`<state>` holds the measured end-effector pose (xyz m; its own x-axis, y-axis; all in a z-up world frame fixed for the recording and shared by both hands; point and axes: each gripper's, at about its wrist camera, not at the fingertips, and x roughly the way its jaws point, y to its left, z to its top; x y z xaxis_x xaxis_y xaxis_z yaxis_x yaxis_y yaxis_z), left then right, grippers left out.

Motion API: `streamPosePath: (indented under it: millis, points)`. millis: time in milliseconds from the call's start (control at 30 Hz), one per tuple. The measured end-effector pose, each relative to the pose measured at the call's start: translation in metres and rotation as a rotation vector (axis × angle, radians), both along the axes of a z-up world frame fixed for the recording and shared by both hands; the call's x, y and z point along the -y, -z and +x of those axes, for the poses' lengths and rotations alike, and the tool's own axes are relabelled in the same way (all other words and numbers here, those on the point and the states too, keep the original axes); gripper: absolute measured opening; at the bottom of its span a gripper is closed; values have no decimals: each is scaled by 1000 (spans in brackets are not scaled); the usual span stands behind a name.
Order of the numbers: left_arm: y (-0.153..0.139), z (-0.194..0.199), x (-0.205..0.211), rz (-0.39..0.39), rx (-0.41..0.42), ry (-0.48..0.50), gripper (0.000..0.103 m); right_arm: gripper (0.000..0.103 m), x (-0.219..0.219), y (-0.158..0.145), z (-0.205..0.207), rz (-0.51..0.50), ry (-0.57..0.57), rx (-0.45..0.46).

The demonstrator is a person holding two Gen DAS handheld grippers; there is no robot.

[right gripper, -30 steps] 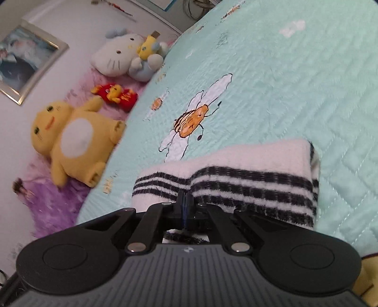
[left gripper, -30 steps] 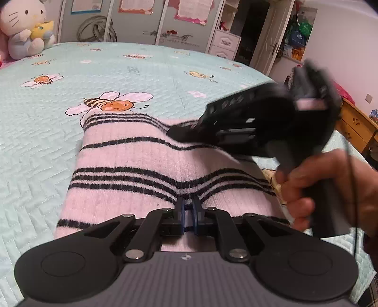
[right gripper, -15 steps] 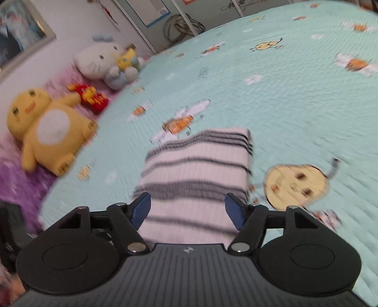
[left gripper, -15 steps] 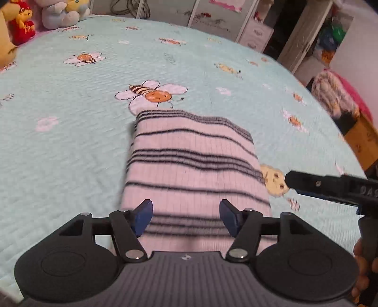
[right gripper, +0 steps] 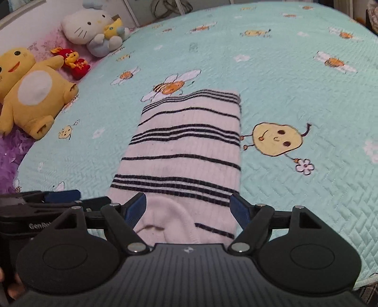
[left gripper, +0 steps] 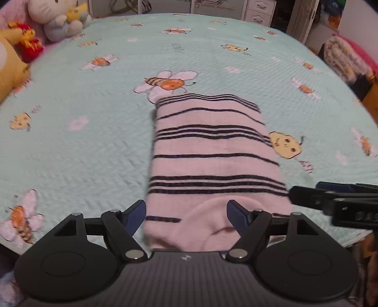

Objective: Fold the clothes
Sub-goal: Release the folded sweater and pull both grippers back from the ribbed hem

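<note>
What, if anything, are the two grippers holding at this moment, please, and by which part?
Nothing. The left gripper and right gripper have just been opening; both stand open above the folded striped sweater, pads clear of it.

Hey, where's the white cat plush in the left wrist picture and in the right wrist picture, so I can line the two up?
Left wrist: the cat plush sits in the top left corner, at the bed's far edge.
Right wrist: the cat plush is at upper left, further in from the corner, above the yellow plush.
Shared landmark: the bee print just beyond the far end of the striped sweater.
</note>
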<state>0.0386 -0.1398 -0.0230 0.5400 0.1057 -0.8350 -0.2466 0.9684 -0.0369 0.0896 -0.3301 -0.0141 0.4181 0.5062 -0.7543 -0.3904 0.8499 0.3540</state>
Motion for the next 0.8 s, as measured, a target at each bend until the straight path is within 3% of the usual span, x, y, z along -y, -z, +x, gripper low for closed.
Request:
streamPosePath:
  millis: [33, 100, 167, 233, 267, 467, 533, 567, 733, 800]
  points:
    - [0, 0, 0, 18, -9, -3, 80, 77, 7, 1, 0, 54, 1, -21]
    - [4, 1, -3, 23, -49, -10, 80, 77, 24, 12, 9, 260, -7, -98]
    - [10, -2, -9, -13, -61, -22, 80, 77, 40, 25, 19, 450, -16, -174]
    - [15, -5, -13, -54, -49, -30, 80, 73, 50, 41, 27, 581, -15, -234]
    - [18, -5, -14, -68, -47, -29, 80, 66, 53, 49, 29, 625, -6, -257]
    - [55, 6, -7, -27, -124, -3, 76, 54, 40, 95, 33, 532, -5, -311]
    - [71, 10, -7, -25, -169, 3, 72, 23, 38, 120, 34, 414, 34, -321]
    - [79, 11, -7, -27, -191, 7, 72, 0, 39, 124, 34, 400, 41, -311]
    - [86, 8, -7, -35, -203, 7, 74, 1, 40, 120, 33, 386, 40, -306]
    - [84, 7, -5, -20, -199, 15, 74, 12, 36, 109, 29, 364, 26, -284]
